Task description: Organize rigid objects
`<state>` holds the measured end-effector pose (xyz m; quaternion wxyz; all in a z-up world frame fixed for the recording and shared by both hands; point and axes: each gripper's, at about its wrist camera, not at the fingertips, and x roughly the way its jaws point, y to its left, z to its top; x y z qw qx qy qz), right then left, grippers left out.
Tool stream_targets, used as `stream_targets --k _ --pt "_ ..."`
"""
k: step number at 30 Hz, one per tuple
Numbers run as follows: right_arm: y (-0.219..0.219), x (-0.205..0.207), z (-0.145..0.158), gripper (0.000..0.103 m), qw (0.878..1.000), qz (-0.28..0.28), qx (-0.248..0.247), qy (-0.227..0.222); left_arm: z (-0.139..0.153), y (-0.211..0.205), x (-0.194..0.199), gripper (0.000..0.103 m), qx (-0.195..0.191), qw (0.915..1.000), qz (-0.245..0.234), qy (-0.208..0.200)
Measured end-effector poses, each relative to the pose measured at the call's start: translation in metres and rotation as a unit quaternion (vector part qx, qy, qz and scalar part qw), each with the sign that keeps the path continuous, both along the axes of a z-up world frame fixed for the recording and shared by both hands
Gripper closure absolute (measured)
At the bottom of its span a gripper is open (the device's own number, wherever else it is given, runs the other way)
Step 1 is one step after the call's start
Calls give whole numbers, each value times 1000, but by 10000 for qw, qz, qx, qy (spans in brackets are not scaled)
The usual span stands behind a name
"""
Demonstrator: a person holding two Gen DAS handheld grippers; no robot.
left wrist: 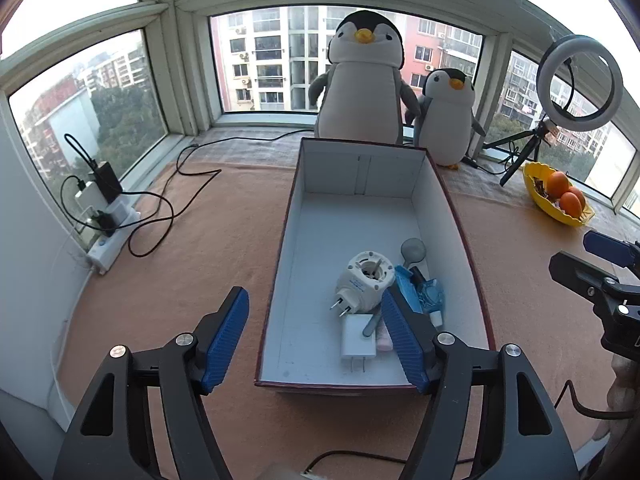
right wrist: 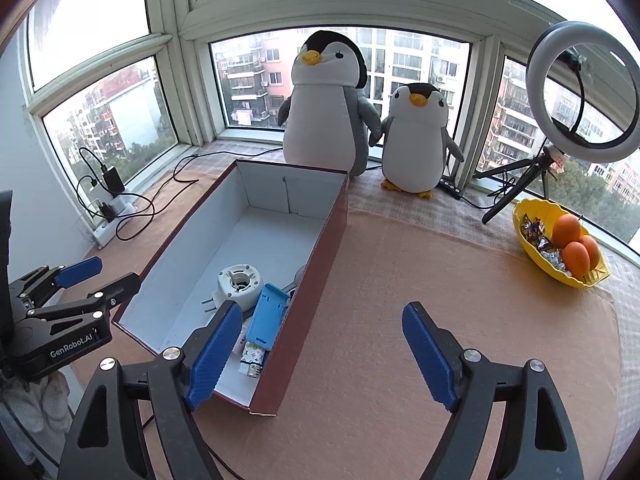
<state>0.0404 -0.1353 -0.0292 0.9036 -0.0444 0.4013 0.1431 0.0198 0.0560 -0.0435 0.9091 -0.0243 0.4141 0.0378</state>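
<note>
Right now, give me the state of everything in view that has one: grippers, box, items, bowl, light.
Left gripper: open, holding nothing.
Right gripper: open, holding nothing.
Box: lidless, far half bare.
White plug-in device: in the box, on its side, prongs showing.
White charger: flat in the box.
Blue case: in the box, against the wall.
Yellow bowl: holds oranges and sweets.
Ring light: unlit, on its tripod.

Box point(left wrist: 452, 200) walls hem clutter; far half lies open.
</note>
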Motion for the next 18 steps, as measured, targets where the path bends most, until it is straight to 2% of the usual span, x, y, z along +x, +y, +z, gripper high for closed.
stream_targets --k 3,18 --pt "-3 -3 2 23 10000 -70 51 11 4 -6 -4 30 -26 10000 -72 -32" --pt "-6 -8 4 23 9998 -193 33 -70 10 -12 -8 30 -72 9998 -155 -79"
